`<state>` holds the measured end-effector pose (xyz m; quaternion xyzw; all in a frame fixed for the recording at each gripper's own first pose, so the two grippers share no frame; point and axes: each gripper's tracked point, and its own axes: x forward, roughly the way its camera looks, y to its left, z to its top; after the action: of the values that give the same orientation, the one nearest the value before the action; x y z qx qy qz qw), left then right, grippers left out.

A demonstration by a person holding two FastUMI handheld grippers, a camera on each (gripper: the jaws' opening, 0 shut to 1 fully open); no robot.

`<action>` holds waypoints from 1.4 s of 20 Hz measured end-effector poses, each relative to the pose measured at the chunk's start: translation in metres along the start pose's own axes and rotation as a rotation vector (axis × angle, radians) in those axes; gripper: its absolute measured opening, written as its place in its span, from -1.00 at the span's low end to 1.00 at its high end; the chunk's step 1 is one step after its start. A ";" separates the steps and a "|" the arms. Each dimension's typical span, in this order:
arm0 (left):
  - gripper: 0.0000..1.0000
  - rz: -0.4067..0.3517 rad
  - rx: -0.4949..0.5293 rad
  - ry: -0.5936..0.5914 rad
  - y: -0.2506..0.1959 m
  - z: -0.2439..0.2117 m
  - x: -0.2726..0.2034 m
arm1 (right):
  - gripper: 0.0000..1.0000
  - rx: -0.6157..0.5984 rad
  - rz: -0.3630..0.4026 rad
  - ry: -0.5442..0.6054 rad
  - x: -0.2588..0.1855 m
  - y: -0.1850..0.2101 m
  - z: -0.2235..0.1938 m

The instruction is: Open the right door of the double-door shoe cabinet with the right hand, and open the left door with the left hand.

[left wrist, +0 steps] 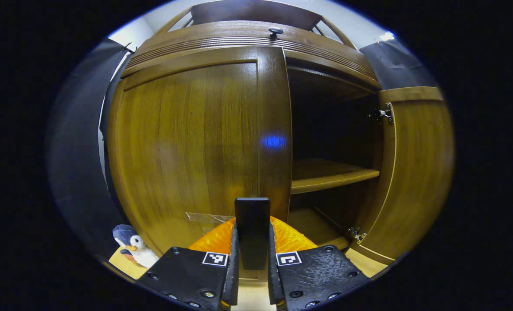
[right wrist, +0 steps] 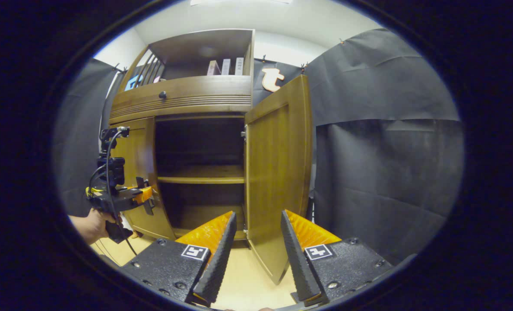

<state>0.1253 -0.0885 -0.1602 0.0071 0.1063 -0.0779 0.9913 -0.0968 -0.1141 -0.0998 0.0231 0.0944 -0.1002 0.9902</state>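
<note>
While right door (right wrist: 278, 172) hangs open — left gripper (left wrist: 252, 259) clamped on left door's handle (left wrist: 252, 229), right gripper (right wrist: 256, 255) apart.

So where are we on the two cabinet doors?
Right door already stands wide open, and the right claw is open and apart from it. In hand: the left claw is shut on the left door's handle. Left: swinging the left door, which looks closed.

Glossy brown wood on the left door (left wrist: 196, 142), grain running upright, sheen at frame centre. Right door (right wrist: 278, 172) shows the same smooth varnished wood. Metal hinge (left wrist: 384, 114) glints upper right. Plush penguin (left wrist: 133, 248), soft fabric, lower left.
</note>
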 end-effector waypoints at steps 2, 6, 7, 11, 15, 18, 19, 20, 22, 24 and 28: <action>-0.47 0.002 0.003 0.001 0.002 -0.001 -0.010 | 0.35 -0.007 0.029 0.004 0.004 0.010 -0.001; -0.48 -0.003 -0.005 0.003 0.006 -0.004 -0.029 | 0.35 -0.033 0.070 0.007 0.013 0.023 -0.003; -0.47 -0.005 0.003 -0.003 0.007 -0.005 -0.033 | 0.35 -0.037 0.080 0.009 0.015 0.027 -0.004; -0.48 -0.002 -0.002 -0.010 0.013 -0.007 -0.052 | 0.36 -0.055 0.123 0.011 0.024 0.040 -0.005; -0.48 0.016 0.008 -0.018 0.023 -0.009 -0.074 | 0.36 -0.051 0.168 0.011 0.034 0.052 -0.003; -0.48 0.036 -0.012 -0.018 0.031 -0.011 -0.090 | 0.38 -0.060 0.205 0.009 0.042 0.065 -0.001; -0.48 0.040 -0.025 -0.017 0.034 -0.012 -0.094 | 0.38 -0.063 0.216 0.008 0.044 0.068 0.000; -0.48 0.046 -0.034 -0.017 0.036 -0.012 -0.099 | 0.36 -0.065 0.227 0.008 0.046 0.071 -0.001; -0.48 0.057 -0.035 -0.024 0.043 -0.014 -0.105 | 0.36 -0.067 0.250 0.010 0.049 0.077 -0.001; -0.48 0.077 -0.024 -0.030 0.048 -0.015 -0.113 | 0.38 -0.065 0.267 0.010 0.052 0.082 -0.001; -0.48 0.125 -0.016 -0.028 0.064 -0.017 -0.130 | 0.36 -0.059 0.314 0.008 0.060 0.101 0.001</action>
<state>0.0065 -0.0050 -0.1498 0.0046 0.0923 -0.0152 0.9956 -0.0184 -0.0269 -0.1071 0.0087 0.0963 0.0586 0.9936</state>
